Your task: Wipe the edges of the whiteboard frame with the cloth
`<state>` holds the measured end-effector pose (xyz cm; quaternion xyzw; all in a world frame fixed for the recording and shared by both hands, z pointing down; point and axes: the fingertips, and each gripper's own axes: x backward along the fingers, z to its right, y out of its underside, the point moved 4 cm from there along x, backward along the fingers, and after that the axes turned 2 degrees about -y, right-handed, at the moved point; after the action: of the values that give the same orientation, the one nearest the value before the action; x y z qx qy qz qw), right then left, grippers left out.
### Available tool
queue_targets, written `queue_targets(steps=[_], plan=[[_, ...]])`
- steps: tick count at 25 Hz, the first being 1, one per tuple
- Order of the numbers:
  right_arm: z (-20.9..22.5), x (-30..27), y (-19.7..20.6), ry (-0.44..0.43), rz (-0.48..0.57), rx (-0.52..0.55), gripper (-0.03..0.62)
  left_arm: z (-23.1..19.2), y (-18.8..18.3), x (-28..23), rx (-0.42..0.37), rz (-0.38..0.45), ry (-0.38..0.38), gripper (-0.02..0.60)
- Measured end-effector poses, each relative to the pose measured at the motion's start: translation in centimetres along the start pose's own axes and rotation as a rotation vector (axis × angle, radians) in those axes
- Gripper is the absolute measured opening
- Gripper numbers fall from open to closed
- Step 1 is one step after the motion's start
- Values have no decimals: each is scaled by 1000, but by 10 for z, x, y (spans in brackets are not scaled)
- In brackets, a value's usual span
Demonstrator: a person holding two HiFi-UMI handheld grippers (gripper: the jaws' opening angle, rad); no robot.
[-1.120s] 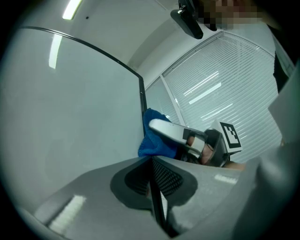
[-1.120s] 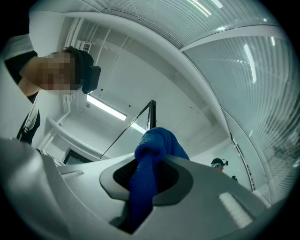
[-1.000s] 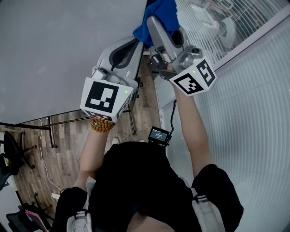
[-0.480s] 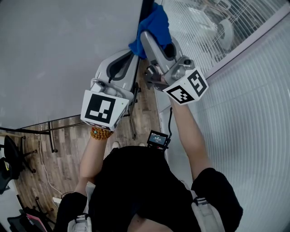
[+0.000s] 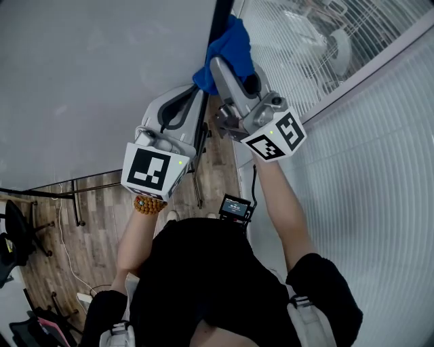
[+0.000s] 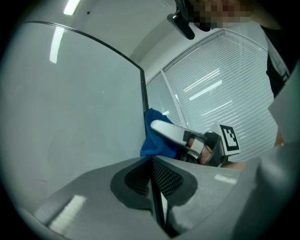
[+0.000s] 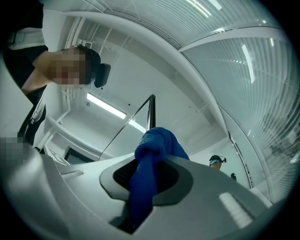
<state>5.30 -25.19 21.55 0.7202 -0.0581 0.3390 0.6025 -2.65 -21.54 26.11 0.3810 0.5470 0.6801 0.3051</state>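
The right gripper [image 5: 227, 68], clamped on the blue cloth [image 5: 232, 42], has slid it along the whiteboard frame [image 5: 219, 13] toward the person, so wiping is advancing. The left gripper [image 5: 183, 95], closed and empty, sits beside the frame.

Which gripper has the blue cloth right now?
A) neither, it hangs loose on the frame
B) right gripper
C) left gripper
B: the blue cloth is pinched between the jaws of the right gripper, up against the whiteboard frame.
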Motion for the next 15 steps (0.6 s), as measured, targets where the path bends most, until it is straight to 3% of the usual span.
queue_targets(steps=[15], plan=[[-2, 18, 29, 31, -29, 12, 75, 3, 20, 5, 18, -24, 2, 0]])
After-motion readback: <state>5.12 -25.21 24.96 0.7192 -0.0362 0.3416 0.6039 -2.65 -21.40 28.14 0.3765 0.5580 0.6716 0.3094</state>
